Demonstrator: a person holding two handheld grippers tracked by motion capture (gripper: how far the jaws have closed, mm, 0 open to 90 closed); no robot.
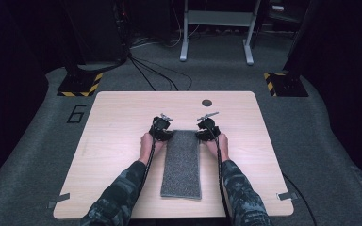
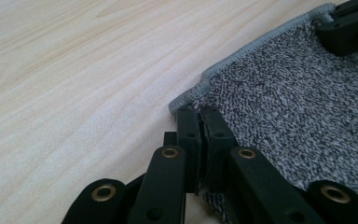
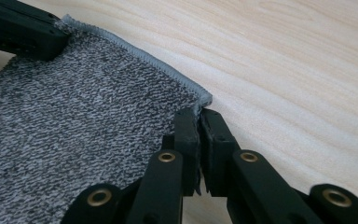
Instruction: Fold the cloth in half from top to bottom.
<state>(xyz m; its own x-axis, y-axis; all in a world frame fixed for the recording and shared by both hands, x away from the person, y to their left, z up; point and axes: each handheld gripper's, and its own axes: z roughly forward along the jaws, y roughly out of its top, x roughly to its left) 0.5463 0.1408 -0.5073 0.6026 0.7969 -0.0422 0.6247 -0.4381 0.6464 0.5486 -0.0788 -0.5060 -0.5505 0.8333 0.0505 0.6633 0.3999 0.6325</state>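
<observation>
Your left gripper (image 1: 161,123) sits at the far left corner of the grey speckled cloth (image 1: 181,164), and your right gripper (image 1: 208,124) at the far right corner. The cloth lies flat as a long folded strip on the wooden table (image 1: 118,117), running from your grippers back toward you, between your 2 forearms.

In the left gripper view, your jaws are clenched on the stitched corner of the cloth (image 2: 298,107); the fabric edge is pinched between the 2 pads, with the other gripper's black jaw tip at the far corner. In the right gripper view, your jaws grasp the opposite corner of the cloth (image 3: 74,121) the same way, hem caught between the pads.

Both corners seem slightly raised off the table at the pads, though the close angle makes that hard to judge. A small dark round spot (image 1: 207,102) lies on the table beyond your grippers
</observation>
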